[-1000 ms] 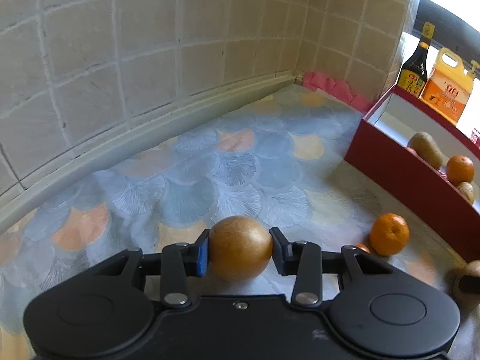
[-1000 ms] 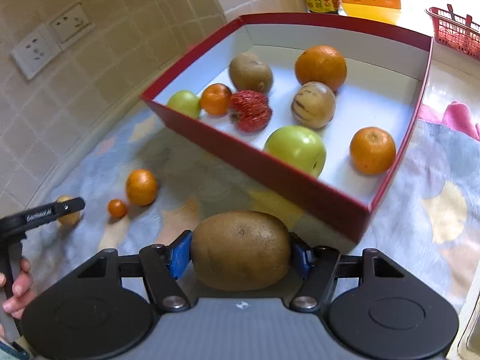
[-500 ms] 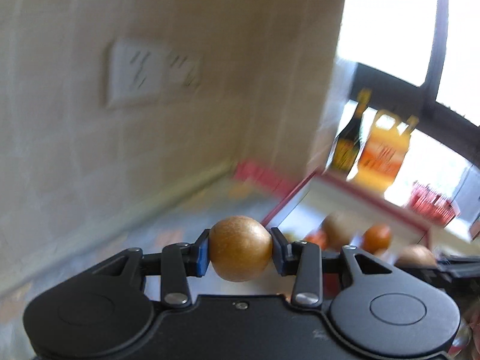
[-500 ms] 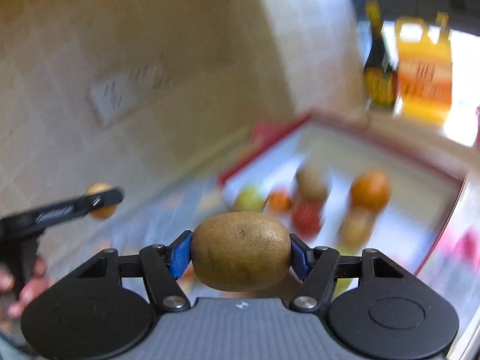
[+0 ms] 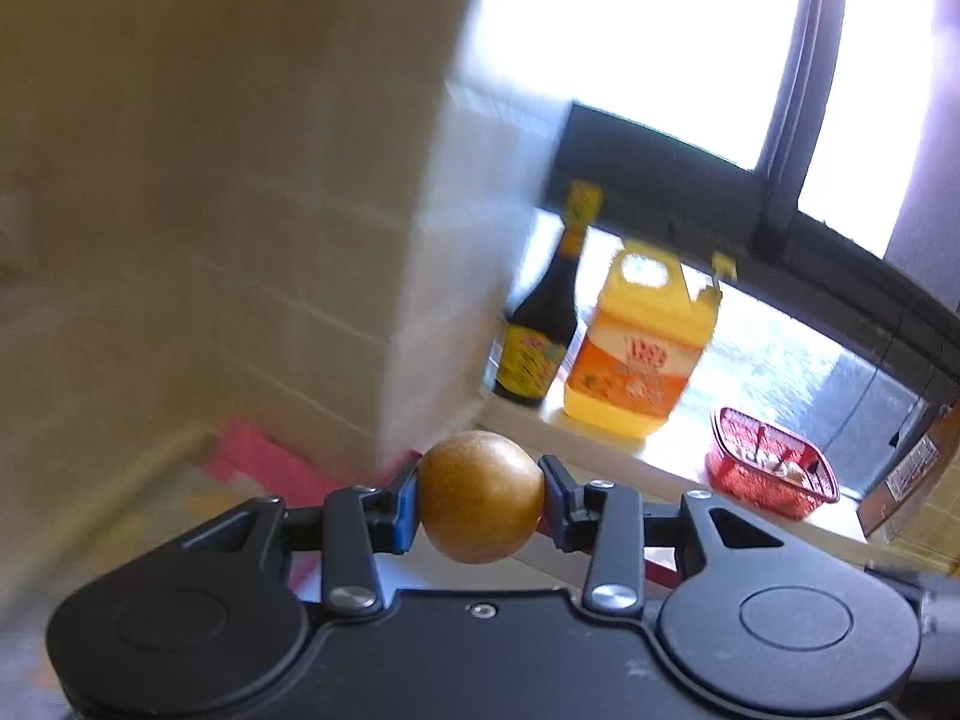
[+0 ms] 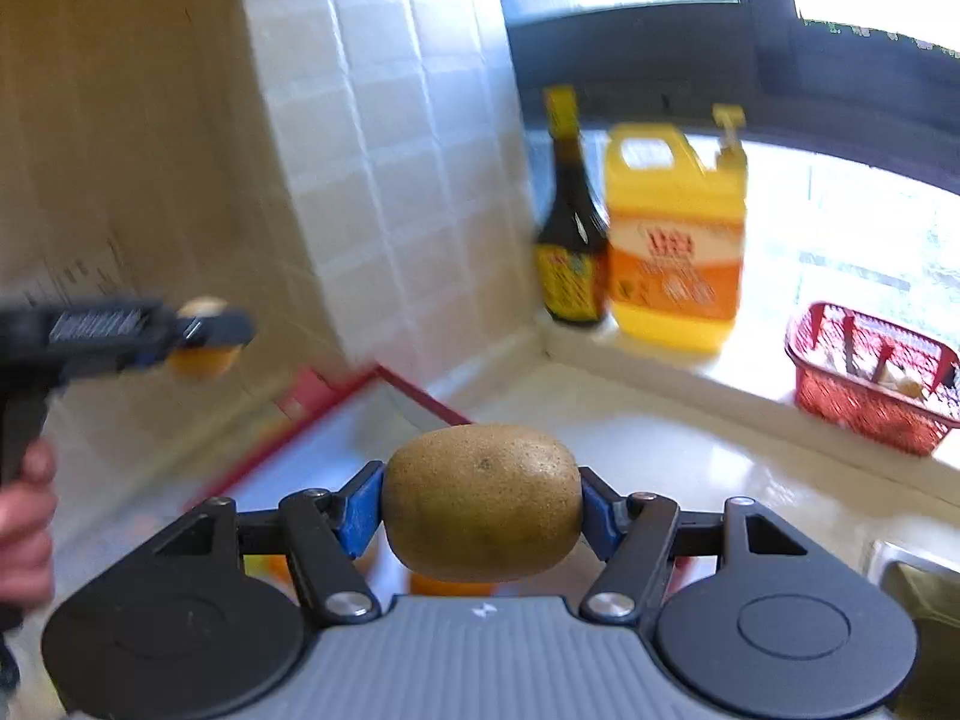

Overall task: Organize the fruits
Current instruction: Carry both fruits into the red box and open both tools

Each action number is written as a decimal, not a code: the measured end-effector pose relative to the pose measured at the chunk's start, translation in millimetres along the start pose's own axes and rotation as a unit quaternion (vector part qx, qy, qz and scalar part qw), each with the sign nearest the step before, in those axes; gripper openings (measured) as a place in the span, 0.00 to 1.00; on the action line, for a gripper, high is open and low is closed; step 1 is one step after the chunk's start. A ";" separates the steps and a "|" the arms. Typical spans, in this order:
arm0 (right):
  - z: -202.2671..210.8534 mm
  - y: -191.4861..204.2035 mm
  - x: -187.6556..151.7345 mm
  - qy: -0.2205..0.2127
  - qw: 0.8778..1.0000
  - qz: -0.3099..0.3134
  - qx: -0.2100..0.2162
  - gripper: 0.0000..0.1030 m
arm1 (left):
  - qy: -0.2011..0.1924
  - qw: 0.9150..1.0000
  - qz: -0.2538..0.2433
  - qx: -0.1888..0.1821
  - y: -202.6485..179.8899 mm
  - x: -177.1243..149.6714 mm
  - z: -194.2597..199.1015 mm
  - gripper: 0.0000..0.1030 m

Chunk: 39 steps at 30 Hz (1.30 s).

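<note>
The left gripper (image 5: 480,501) is clamped across the middle of a small, round, golden-brown fruit (image 5: 481,497); the right gripper (image 6: 482,504) pinches a fuzzy brown oval kiwi (image 6: 482,503) at its two ends. Both look light and firm, though hard squeezing would probably bruise the kiwi. Beyond the kiwi, only the right view shows the red-edged white tray (image 6: 336,420) and the person's hand (image 6: 24,528).

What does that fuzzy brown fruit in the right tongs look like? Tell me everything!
The kiwi is an oval fruit with dull brown, finely speckled, fuzzy-looking skin and a small dark spot near its top. It looks whole and unpeeled. It lies sideways, its long ends pressed between the blue pads of the right tongs, which are shut on it. Only the pads touch it; it is held up in the air.
</note>
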State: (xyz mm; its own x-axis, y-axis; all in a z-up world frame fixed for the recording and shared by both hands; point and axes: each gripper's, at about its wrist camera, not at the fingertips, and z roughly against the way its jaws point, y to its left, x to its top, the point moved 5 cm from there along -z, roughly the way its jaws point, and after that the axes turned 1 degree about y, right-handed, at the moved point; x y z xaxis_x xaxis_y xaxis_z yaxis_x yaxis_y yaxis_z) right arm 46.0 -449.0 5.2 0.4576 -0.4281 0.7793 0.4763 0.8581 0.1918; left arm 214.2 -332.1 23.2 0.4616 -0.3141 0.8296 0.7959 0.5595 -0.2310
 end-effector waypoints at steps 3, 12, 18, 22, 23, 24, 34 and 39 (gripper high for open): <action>-20.8 -9.6 -20.0 0.030 0.999 0.007 -0.011 0.66 | 0.041 0.999 -0.001 -0.011 -7.2 -10.5 -49.1 0.47; -57.6 -13.2 -46.3 0.077 0.996 0.025 -0.023 0.66 | 0.110 0.994 -0.002 -0.016 -10.1 -43.4 -116.4 0.47; -60.4 -4.5 -51.3 0.080 0.995 0.045 -0.027 0.66 | 0.124 0.992 -0.008 -0.012 -12.2 -48.8 -129.9 0.47; -63.2 -0.6 -52.7 0.083 0.995 0.053 -0.029 0.66 | 0.136 0.991 -0.012 -0.013 -14.3 -51.9 -137.1 0.47; -64.4 0.9 -53.5 0.085 0.994 0.057 -0.030 0.66 | 0.137 0.990 -0.016 -0.012 -15.6 -52.8 -138.7 0.47; -65.9 2.0 -54.2 0.087 0.994 0.060 -0.030 0.66 | 0.139 0.990 -0.019 -0.011 -16.1 -53.6 -138.4 0.47; -71.1 6.5 -56.6 0.100 0.991 0.075 -0.044 0.66 | 0.170 0.985 -0.019 -0.014 -20.4 -60.1 -146.4 0.60; -68.8 5.0 -53.3 0.100 0.992 0.059 -0.040 0.66 | 0.157 0.987 0.018 -0.031 -13.9 -48.9 -130.7 0.75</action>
State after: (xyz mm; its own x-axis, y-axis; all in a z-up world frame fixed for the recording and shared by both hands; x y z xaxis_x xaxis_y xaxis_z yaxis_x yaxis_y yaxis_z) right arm 75.7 -441.3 -76.4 0.6500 -0.3812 0.6575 0.4656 0.8835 0.0519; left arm 231.8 -424.8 -80.6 0.5811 -0.5217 0.6246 0.7946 0.5296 -0.2969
